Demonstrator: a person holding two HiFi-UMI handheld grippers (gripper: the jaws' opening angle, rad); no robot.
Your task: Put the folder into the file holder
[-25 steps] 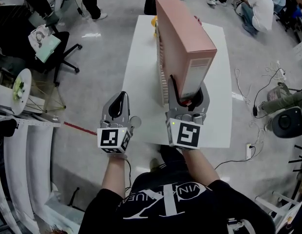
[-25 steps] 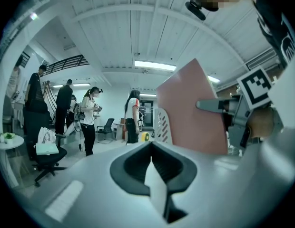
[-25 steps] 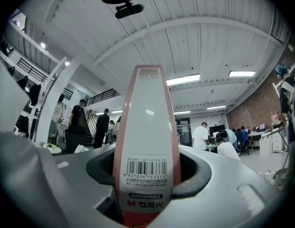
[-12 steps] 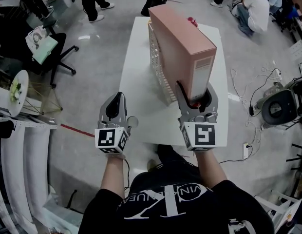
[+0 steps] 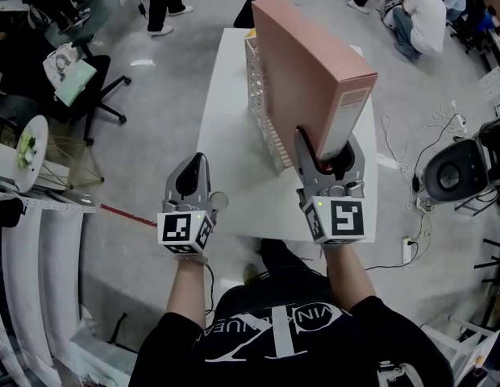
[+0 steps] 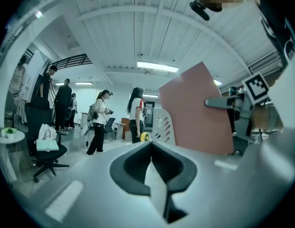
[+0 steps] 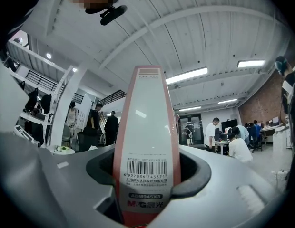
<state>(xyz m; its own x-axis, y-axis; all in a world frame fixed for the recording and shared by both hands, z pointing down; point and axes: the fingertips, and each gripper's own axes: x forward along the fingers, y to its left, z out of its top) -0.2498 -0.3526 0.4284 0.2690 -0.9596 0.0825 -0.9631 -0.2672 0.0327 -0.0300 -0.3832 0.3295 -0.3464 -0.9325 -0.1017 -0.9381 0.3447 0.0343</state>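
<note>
A pink box folder (image 5: 310, 63) hangs above the white table (image 5: 234, 176), spine end toward me. My right gripper (image 5: 329, 147) is shut on that end, one jaw on each side. In the right gripper view the folder's (image 7: 146, 141) barcode label fills the gap of the right gripper (image 7: 146, 175). A white perforated file holder (image 5: 262, 111) stands on the table, just left of and below the folder. My left gripper (image 5: 193, 176) hovers off the table's near left corner, shut and empty. The left gripper view shows its pads (image 6: 151, 163) meeting, with the folder (image 6: 195, 110) and file holder (image 6: 164, 125) beyond.
A black office chair (image 5: 81, 79) stands on the floor at the left. A round black device (image 5: 447, 172) and cables lie on the floor to the right. A yellow tape roll (image 6: 144, 137) sits at the table's far end. Several people stand or crouch at the back.
My right gripper has shifted a little to the right with the folder, and more of the file holder shows to its left. The left gripper has stayed put.
</note>
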